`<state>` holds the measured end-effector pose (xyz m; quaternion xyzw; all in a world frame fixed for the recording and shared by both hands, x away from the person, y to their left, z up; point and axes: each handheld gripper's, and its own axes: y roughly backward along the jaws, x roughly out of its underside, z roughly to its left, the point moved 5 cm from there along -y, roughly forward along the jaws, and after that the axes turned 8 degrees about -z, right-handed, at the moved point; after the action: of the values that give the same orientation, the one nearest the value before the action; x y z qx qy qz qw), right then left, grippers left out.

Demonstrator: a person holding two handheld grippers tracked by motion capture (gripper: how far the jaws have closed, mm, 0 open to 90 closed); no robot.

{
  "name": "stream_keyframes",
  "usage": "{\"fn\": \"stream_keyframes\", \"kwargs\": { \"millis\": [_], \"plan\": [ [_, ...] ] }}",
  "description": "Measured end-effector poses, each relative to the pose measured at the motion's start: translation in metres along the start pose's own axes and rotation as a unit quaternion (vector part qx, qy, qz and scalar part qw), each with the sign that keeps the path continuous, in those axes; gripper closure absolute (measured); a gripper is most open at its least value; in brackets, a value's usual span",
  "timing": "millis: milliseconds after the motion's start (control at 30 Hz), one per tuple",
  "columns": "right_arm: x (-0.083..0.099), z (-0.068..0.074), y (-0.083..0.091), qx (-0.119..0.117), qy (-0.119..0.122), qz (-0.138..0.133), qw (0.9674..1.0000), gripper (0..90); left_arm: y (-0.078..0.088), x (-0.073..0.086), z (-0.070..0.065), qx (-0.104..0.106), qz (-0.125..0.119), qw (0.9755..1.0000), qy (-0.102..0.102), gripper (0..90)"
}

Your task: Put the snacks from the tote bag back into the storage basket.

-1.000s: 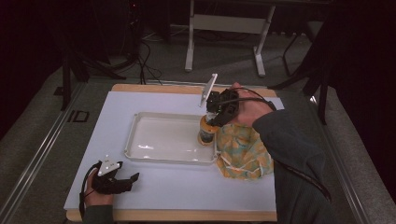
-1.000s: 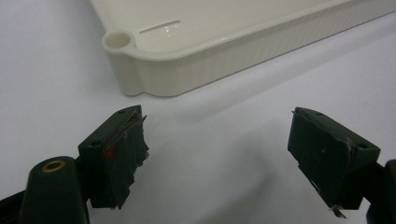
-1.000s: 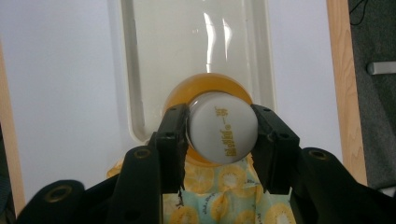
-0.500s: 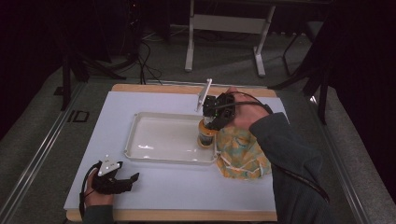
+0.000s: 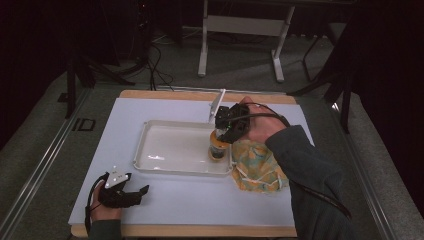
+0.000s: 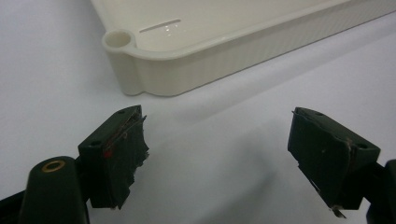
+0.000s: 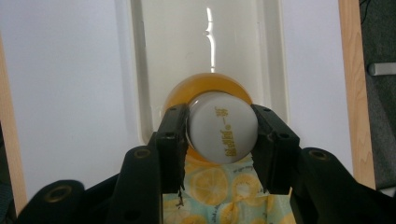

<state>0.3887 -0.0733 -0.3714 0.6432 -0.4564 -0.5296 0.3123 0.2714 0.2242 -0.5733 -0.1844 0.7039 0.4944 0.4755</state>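
Observation:
My right gripper (image 5: pixel 225 131) points down and is shut on the white cap (image 7: pixel 224 128) of a small bottle of orange drink (image 5: pixel 218 149). The bottle stands upright at the right end of a white plastic tray (image 5: pixel 150 167); I cannot tell whether its base touches the tray floor. In the right gripper view the black jaws clamp the cap from both sides, and the orange body (image 7: pixel 205 84) shows beyond it. My left gripper (image 5: pixel 141 192) rests on the table near the front left corner. Its jaws stand open around bare table (image 6: pixel 219 154), just short of the tray's corner (image 6: pixel 119 42).
A crumpled cloth with a lemon print (image 5: pixel 257 167) lies just right of the tray, under my right wrist. The white table mat (image 5: pixel 200 200) has a wooden edge. Beyond the table stand a grey metal frame (image 5: pixel 240 25) and loose cables on the floor.
The right gripper has shifted a little to the left and down with the bottle, from the tray's right rim to inside its right end. The left gripper has not moved.

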Motion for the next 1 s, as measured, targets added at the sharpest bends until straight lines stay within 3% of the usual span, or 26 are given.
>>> {"fn": "stream_keyframes", "kwargs": {
  "millis": [833,1000],
  "plan": [
    [0.009,0.007,-0.011,-0.005,-0.021,0.004,0.9998,58.7,0.0,0.0,0.0,-0.001,-0.003,1.0,-0.002,19.2],
    [0.013,0.008,-0.013,-0.011,-0.035,0.004,0.9993,58.7,0.001,0.0,0.0,-0.001,-0.003,1.0,-0.002,19.2]
  ]
}}
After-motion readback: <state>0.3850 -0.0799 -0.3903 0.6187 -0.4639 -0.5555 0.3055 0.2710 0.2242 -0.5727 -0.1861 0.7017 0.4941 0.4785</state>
